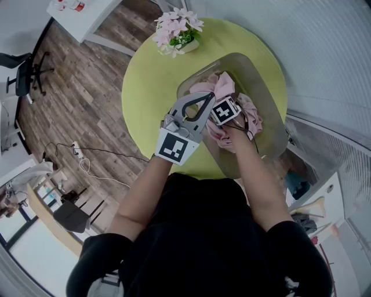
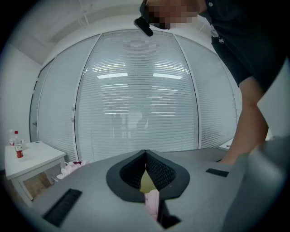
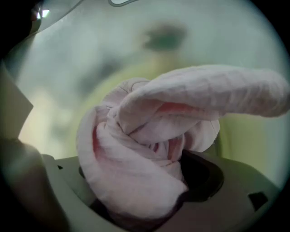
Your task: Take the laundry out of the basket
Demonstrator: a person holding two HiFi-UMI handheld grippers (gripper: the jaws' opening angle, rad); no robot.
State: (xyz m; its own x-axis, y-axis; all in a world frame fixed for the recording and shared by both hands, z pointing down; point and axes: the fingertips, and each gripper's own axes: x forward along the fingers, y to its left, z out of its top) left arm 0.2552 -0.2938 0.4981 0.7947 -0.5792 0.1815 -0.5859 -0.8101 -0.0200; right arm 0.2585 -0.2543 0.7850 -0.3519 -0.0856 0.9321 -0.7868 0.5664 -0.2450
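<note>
My right gripper point(image 1: 224, 113), jaws spread, straddles pink laundry point(image 1: 224, 87) in the basket point(image 1: 258, 72), while my left gripper point(image 1: 206, 98), jaws pressed together, hangs over the basket's left rim.

Wood-plank floor point(image 1: 87, 98) is lying under a round yellow-green table point(image 1: 145, 122), which is carrying a pot of pink flowers point(image 1: 178, 32). A white table point(image 1: 87, 17) and a black office chair point(image 1: 26, 72) are standing well apart from it, and a power strip point(image 1: 75, 149) with a white cable is lying on the planks. White slatted blinds point(image 2: 140, 99) are covering the glass wall and catching bright strips of reflected light point(image 2: 111, 76).
</note>
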